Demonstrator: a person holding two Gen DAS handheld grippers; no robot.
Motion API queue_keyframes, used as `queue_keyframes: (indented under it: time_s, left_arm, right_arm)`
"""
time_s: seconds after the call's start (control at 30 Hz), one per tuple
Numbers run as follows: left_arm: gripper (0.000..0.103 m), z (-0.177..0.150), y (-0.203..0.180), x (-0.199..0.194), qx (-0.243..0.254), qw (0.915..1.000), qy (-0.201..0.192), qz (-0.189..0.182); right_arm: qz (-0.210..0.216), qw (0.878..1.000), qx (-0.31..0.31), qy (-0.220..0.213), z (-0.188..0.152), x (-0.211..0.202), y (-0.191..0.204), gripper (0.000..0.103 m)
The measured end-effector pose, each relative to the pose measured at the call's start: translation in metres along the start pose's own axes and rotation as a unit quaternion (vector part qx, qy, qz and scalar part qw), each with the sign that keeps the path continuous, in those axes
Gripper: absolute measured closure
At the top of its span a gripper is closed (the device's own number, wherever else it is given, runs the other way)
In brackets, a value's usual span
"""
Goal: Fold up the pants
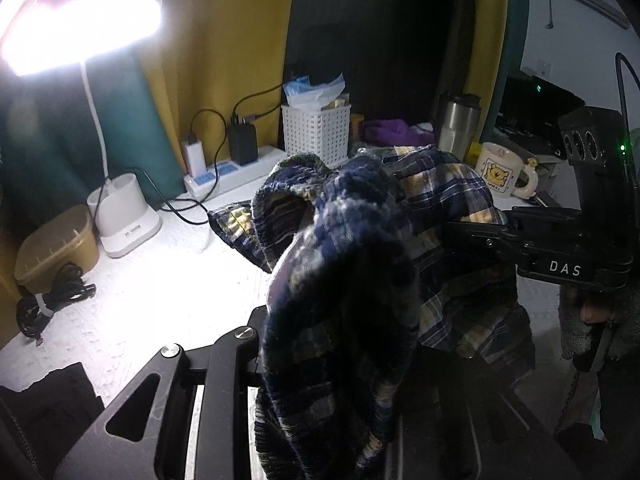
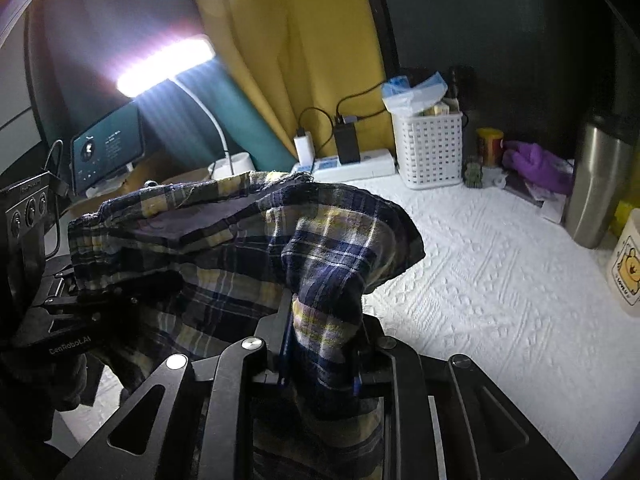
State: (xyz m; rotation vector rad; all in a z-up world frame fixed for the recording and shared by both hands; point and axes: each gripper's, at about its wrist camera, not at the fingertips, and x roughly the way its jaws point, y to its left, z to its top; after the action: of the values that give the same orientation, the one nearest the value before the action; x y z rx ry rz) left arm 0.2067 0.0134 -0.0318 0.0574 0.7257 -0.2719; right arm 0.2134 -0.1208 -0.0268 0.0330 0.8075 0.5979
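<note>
The dark blue and yellow plaid pants (image 1: 360, 216) hang in a bunch above the white textured table cover (image 1: 160, 280). In the left wrist view, my left gripper (image 1: 340, 340) is shut on a thick fold of them, and the cloth hides its fingertips. From the right side, my right gripper (image 1: 472, 236) reaches in and pinches another part of the cloth. The right wrist view shows the pants (image 2: 224, 236) draped over my right gripper (image 2: 324, 344), which is shut on a hanging fold. My left gripper (image 2: 120, 300) clamps the fabric at the left.
A lit desk lamp (image 1: 120, 216), a power strip (image 1: 236, 172) with chargers, a white basket (image 1: 316, 132), a steel tumbler (image 1: 456, 128) and a bear mug (image 1: 504, 174) line the back. A beige box (image 1: 56, 248) and a cable bundle (image 1: 52, 300) sit at the left. A tablet (image 2: 106, 152) stands at the far left.
</note>
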Motion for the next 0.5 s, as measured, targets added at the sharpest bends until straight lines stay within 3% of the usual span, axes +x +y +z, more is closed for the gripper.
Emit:
queue_keyframes:
  time_s: [0.5]
  left_arm:
    - [0.079,0.002,-0.022,-0.056,0.03,0.9971,-0.07,-0.002]
  right_arm:
    - [-0.02,0.999,-0.024,-0.044,-0.001,-0.057,0.024,0.084]
